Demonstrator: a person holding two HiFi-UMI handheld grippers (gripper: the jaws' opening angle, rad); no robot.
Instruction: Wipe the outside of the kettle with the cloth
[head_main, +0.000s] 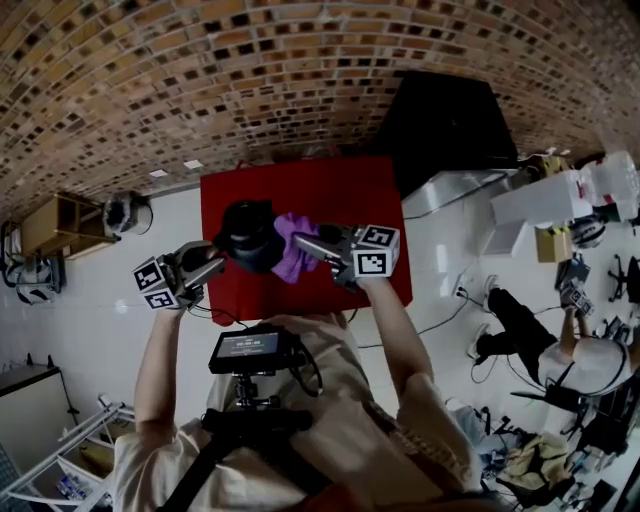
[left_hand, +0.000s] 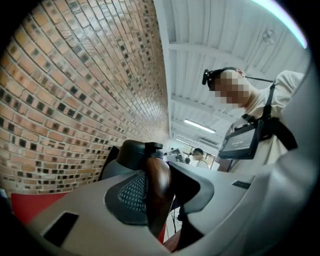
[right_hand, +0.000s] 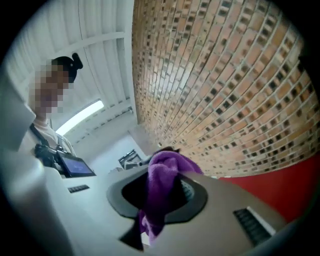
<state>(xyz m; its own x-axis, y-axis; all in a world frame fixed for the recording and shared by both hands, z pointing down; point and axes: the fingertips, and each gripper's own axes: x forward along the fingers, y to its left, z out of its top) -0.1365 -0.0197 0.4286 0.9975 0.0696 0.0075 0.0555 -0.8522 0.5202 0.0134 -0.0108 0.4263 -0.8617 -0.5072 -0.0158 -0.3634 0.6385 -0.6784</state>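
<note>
A black kettle (head_main: 248, 234) is held up over the red table (head_main: 330, 190). My left gripper (head_main: 220, 263) is shut on its brown wooden handle (left_hand: 158, 187), which fills the gap between the jaws in the left gripper view; the dark kettle top (left_hand: 134, 151) shows just beyond. My right gripper (head_main: 304, 244) is shut on a purple cloth (head_main: 293, 246), bunched against the kettle's right side. In the right gripper view the cloth (right_hand: 162, 182) hangs out of the jaws and hides most of the kettle behind it.
A brick wall (head_main: 250, 70) runs behind the table. A black box (head_main: 445, 120) and a white counter (head_main: 470, 185) stand at the back right. A wooden shelf (head_main: 60, 222) is at the left. A person (head_main: 545, 345) sits on the floor at the right among cables.
</note>
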